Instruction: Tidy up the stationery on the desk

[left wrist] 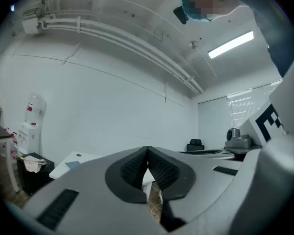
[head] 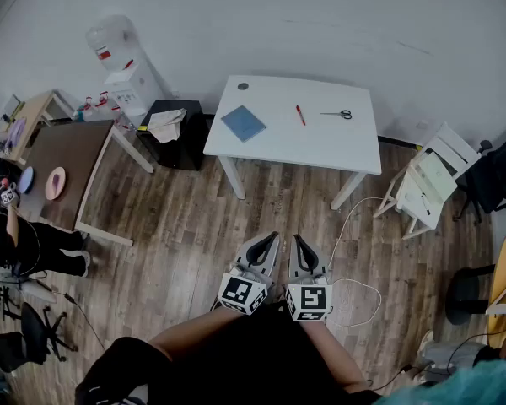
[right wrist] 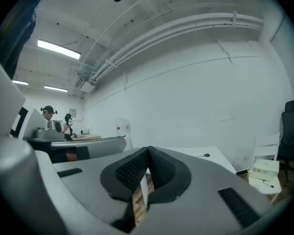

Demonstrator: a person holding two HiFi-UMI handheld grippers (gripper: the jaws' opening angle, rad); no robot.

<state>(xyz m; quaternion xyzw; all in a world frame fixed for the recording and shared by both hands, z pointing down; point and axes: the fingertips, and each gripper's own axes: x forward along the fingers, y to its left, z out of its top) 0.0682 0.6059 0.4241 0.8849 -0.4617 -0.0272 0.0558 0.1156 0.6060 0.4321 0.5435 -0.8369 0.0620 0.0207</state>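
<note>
Head view shows us standing back from the white tabletop (head: pixel 346 150), well apart from it across the wooden floor (head: pixel 185 218). On it lie a blue notebook (head: pixel 243 123) toward its left side, a red pen (head: pixel 301 115) near the middle and scissors (head: pixel 338 114) just right of the pen, all three apart from one another. We hold the left gripper (head: pixel 272 236) and the right gripper (head: pixel 298 238) side by side low in front of us, both pointing toward the tabletop. In each gripper view the ribbed pads (left wrist: pixel 135 168) meet at the tips, so both grippers are closed with nothing between the jaws. A white cable (head: pixel 358 298) loops on the floor just right of the right gripper.
</note>
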